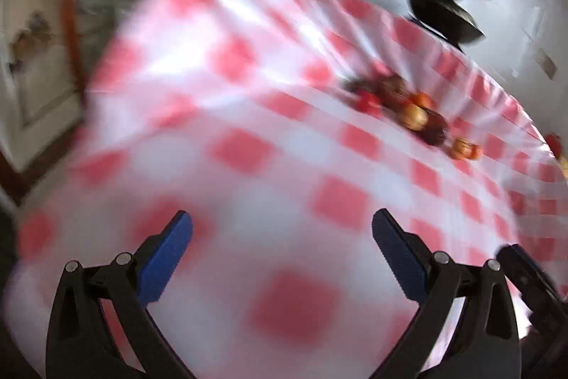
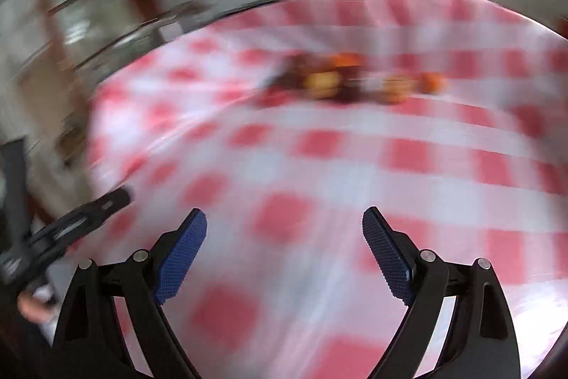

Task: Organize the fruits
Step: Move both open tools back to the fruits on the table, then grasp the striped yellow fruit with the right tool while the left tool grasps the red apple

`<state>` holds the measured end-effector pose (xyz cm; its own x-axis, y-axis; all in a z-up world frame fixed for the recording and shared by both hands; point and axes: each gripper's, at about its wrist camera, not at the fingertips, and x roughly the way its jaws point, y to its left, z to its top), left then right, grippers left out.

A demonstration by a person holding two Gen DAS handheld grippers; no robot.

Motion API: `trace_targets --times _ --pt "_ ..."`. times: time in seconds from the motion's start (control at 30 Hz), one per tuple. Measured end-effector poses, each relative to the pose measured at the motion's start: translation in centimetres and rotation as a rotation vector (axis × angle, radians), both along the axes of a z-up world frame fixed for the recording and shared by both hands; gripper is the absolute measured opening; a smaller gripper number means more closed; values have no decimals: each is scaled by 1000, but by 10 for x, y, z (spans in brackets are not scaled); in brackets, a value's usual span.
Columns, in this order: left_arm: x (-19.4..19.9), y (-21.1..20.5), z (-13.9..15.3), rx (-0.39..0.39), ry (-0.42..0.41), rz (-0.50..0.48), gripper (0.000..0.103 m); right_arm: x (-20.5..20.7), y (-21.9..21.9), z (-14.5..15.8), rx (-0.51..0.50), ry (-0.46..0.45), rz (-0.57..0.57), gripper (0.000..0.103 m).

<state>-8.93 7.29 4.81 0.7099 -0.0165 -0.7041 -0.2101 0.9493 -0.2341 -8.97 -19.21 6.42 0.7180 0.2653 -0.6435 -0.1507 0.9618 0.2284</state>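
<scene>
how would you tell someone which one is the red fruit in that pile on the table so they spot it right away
Start at the table with the red and white checked cloth and find the cluster of fruit lying towards its far side, in front of the black pan. In the left wrist view, the red fruit sits at the left end of that cluster. It is the only plainly red piece; its neighbours look yellow-orange or dark brown.
</scene>
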Motion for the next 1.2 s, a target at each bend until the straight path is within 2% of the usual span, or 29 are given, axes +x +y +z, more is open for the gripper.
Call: trace_targets --times 0.03,0.2,0.4,0.47,0.57,0.7,0.87,1.1,1.17,1.2 --pt "22 -13 -6 -25 16 -19 101 17 -20 -8 -2 16 -66 87" --pt "100 -61 -25 -107 6 -36 101 70 -73 -31 8 61 -221 87" --pt "145 -75 -30 -143 -51 -41 101 124 -82 -42 -13 80 -226 87" --pt "144 -72 -30 -152 -42 -34 101 136 -77 -42 -38 82 -210 87" --pt "137 -64 -30 -211 -83 -86 101 157 -70 -43 -86 90 -192 87" --pt "135 -62 -31 -219 -92 -77 101 188 -63 -45 -140 108 -172 85" --pt "136 -76 -28 -158 -96 -142 101 227 -58 -51 -180 138 -146 73" --pt "136 -76 -29 -162 -92 -140 101 258 -52 -56 -196 166 -140 62" --pt "136 -77 -28 -158 -92 -143 101 262 -47 -56 -213 161 -130 55" --pt "135 -76 -28 -160 -92 -141 101 263 -45 -56 -221 158 -122 48"
